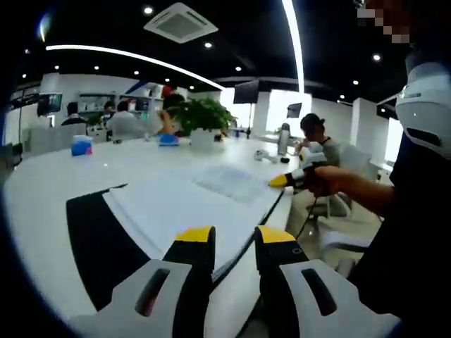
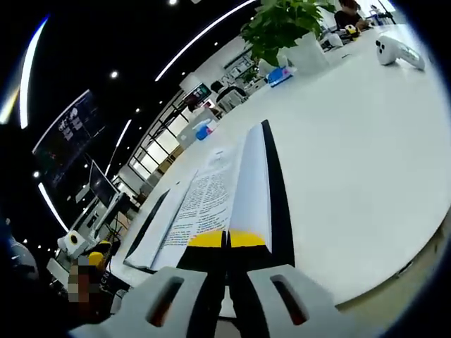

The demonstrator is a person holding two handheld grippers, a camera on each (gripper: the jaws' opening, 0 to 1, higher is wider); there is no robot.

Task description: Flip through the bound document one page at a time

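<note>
Lying open on the white table (image 1: 49, 190), the bound document (image 1: 183, 204) is showing its black cover at the left edge. The left gripper (image 1: 235, 239) is hovering just above the document's near edge, its jaws spread apart and holding nothing. The right gripper (image 2: 227, 240) is pressing its yellow tips together at the edge of a printed page (image 2: 204, 201). Farther off, a potted plant (image 1: 203, 120) is standing on the table.

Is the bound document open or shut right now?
Open. The bound document lies spread on the white table, printed pages facing up, black cover edges at both sides.
</note>
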